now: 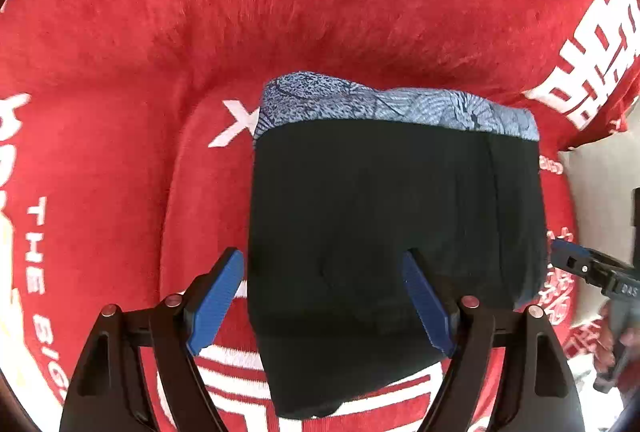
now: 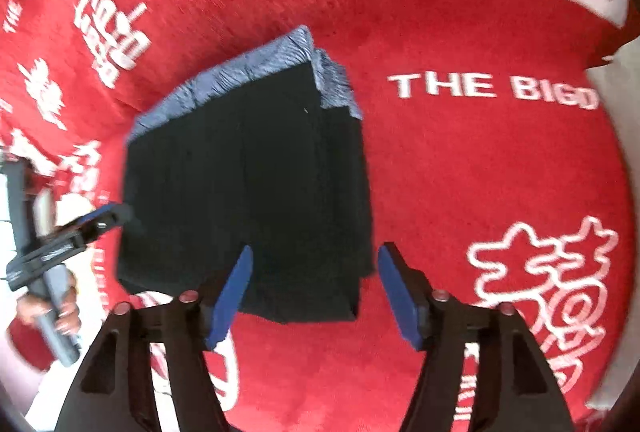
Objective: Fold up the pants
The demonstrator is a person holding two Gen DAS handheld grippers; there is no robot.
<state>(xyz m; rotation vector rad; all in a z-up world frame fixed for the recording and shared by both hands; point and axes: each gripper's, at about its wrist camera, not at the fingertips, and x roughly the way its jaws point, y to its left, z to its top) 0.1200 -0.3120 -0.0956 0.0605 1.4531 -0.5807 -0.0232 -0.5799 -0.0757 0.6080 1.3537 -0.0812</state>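
Observation:
The black pants (image 1: pixel 380 232) lie folded into a compact rectangle on the red blanket (image 1: pixel 140 71), with a blue patterned waistband (image 1: pixel 400 107) along the far edge. My left gripper (image 1: pixel 324 264) is open and empty just above the near left part of the pants. The right gripper's tip (image 1: pixel 568 256) shows at the pants' right edge. In the right wrist view the folded pants (image 2: pixel 248 183) lie ahead with the waistband (image 2: pixel 240 75) at the far side. My right gripper (image 2: pixel 314 260) is open and empty over their near right corner. The left gripper (image 2: pixel 80 228) shows at their left edge.
The red blanket (image 2: pixel 480 151) with white lettering covers the surface all round the pants. Its edge and a pale floor (image 1: pixel 600 167) show at the right of the left wrist view. A hand (image 2: pixel 52 308) holds the left gripper's handle.

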